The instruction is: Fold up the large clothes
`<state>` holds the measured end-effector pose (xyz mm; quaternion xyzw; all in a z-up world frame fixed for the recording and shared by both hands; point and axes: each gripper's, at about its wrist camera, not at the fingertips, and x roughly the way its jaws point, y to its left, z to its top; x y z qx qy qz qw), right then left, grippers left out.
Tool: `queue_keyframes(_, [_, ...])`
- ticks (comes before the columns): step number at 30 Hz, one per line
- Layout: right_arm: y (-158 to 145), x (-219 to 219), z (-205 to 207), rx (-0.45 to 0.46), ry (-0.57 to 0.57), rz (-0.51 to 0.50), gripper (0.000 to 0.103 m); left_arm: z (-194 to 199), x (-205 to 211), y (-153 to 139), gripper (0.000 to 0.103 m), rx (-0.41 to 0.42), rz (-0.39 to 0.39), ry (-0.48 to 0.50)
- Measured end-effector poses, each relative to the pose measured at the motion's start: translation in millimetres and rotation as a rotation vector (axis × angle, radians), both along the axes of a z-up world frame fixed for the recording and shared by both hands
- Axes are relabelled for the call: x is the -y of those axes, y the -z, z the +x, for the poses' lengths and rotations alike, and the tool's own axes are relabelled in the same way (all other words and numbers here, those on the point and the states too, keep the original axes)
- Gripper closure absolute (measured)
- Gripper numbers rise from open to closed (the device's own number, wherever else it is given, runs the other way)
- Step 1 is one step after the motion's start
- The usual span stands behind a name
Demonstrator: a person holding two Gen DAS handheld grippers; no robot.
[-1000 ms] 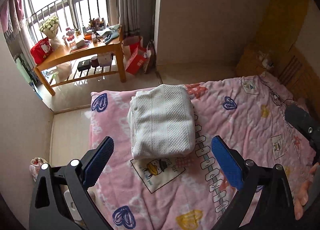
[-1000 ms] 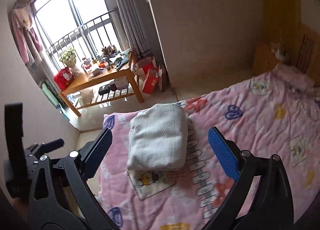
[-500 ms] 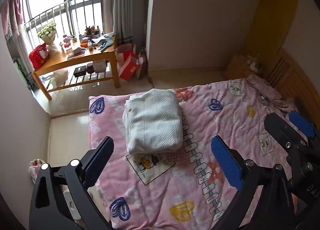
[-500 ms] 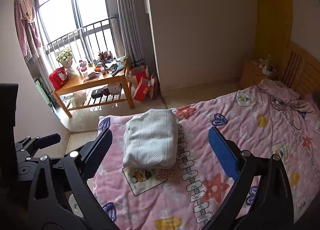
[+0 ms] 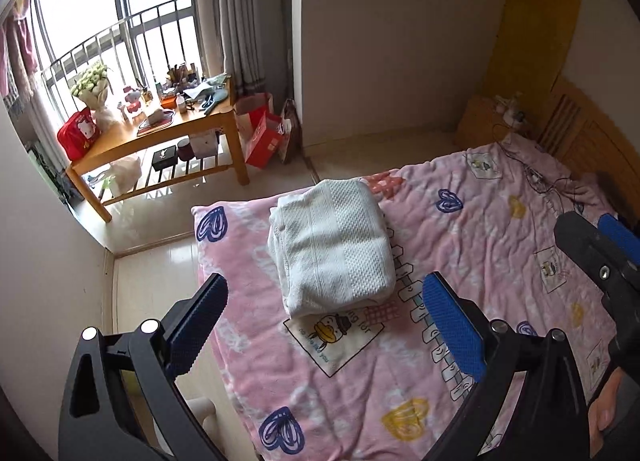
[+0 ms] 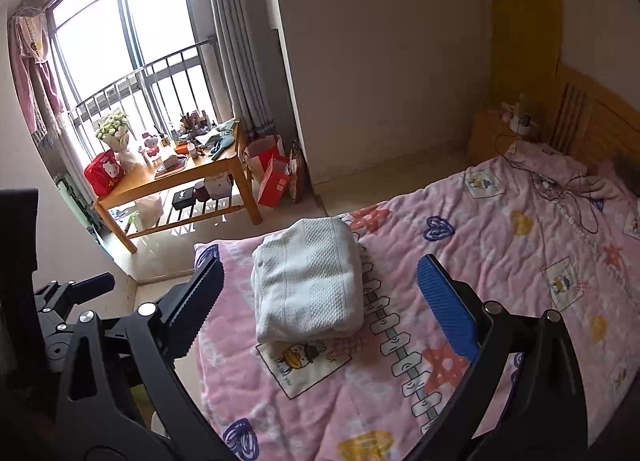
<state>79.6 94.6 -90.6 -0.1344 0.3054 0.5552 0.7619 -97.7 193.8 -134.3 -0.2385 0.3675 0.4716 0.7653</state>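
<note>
A white knitted garment [image 5: 332, 249] [image 6: 308, 281] lies folded into a thick rectangular bundle on the pink patterned bedspread [image 5: 480, 245] [image 6: 500, 261], near the bed's foot corner. My left gripper [image 5: 326, 321] hangs open above the bed, well short of the bundle, with nothing between its blue pads. The right gripper [image 6: 316, 299] is likewise open and empty, held above and back from the bundle. In the left wrist view the right gripper [image 5: 600, 245] shows at the right edge, with a hand [image 5: 604, 417] below it.
A wooden table [image 5: 160, 141] [image 6: 180, 177] cluttered with flowers, a red bag and boxes stands by the balcony window. Red shopping bags [image 5: 262, 133] lean against the wall. A wooden headboard [image 6: 592, 121] and nightstand [image 6: 496, 129] are at far right; a cable [image 6: 560, 185] lies on the bedspread.
Both grippers have drawn back and up from the folded garment, which now looks smaller and farther away. The garment has not moved. The right gripper has come further into the left wrist view.
</note>
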Motion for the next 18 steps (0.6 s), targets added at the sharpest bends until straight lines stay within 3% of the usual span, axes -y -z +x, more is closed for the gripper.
queue_keyframes(6, [-1, 0, -1, 0.028, 0.001, 0.005, 0.006, 0, -6, -4, 0.008, 0.063, -0.035, 0.026])
queue_keyframes(12, [6, -5, -6, 0.029, -0.003, -0.025, 0.006, 6, -7, -4, 0.008, -0.005, -0.034, 0.035])
queue_keyframes(18, [14, -11, -6, -0.001, 0.014, -0.051, 0.006, 6, -14, 4, 0.008, -0.009, -0.079, 0.029])
